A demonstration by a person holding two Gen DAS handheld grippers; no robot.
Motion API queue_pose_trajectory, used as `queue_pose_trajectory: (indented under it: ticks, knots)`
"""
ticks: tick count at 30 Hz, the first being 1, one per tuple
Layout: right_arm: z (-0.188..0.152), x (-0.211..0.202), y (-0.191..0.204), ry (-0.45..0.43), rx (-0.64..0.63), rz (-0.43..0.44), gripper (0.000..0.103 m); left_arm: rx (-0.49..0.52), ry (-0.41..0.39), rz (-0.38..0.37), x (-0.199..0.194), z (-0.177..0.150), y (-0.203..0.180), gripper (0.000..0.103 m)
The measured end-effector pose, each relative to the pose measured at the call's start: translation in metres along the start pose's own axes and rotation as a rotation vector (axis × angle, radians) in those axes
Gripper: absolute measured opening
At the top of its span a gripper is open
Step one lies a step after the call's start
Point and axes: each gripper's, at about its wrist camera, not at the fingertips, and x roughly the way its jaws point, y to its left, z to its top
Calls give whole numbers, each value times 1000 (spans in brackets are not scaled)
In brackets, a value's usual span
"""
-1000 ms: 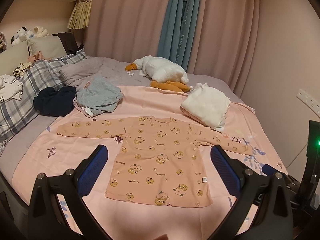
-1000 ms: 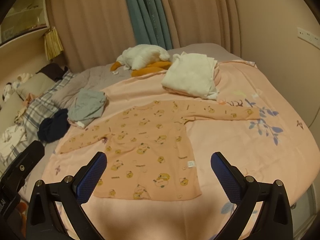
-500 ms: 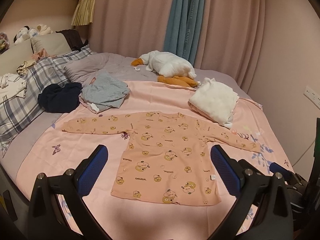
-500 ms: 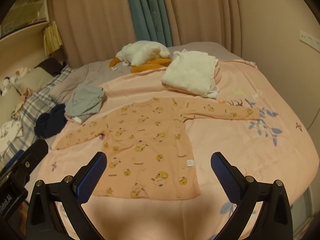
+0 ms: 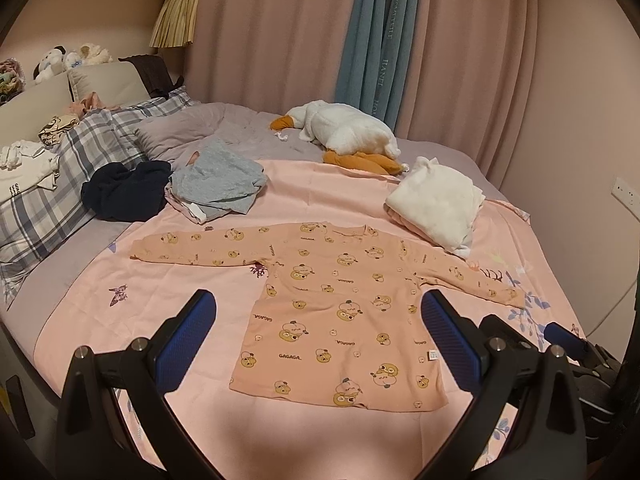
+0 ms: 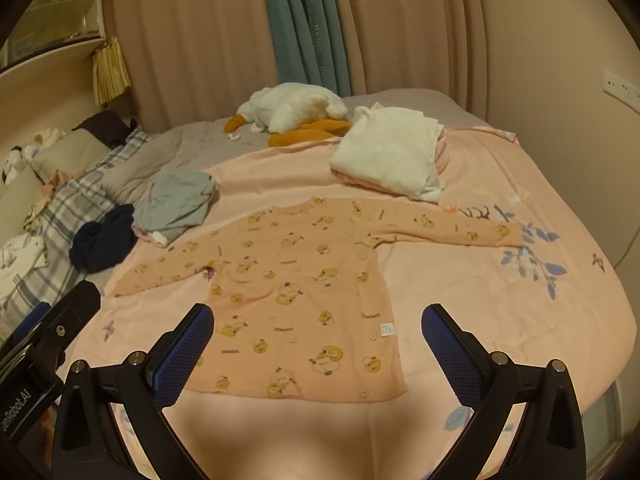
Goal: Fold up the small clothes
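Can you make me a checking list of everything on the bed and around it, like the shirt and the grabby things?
Surface: pink sheet with butterfly and leaf prints, spread over the bed.
Job's things: peach shirt lies flat and unfolded, both sleeves stretched out sideways.
Clutter: folded white cloth, grey clothes pile, dark navy garment, white goose plush, plaid pillow, soft toys above the headboard.
Grippers: left gripper open, holding nothing; right gripper open, holding nothing; both above the shirt's hem.
Cables: one thin cable at the bed's right edge.
Surroundings: pink curtains, blue curtain, wall socket.
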Motion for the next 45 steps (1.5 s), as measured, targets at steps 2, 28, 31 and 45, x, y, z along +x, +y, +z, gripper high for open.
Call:
queue_pose_trajectory:
  ticks: [2, 28, 31, 45]
  knots:
    - [0, 0, -1, 2, -2, 0, 103, -2, 2, -5, 0, 0, 0, 103]
    - [-4, 6, 8, 23, -36, 15, 103, -3, 34, 0, 10, -1, 6, 103]
    - [-4, 7, 9, 25, -43, 7, 103, -7, 39, -4, 12, 0, 7, 103]
    - [-4, 6, 10, 26, -24, 7, 103, -29, 36, 22, 11, -1, 15, 103]
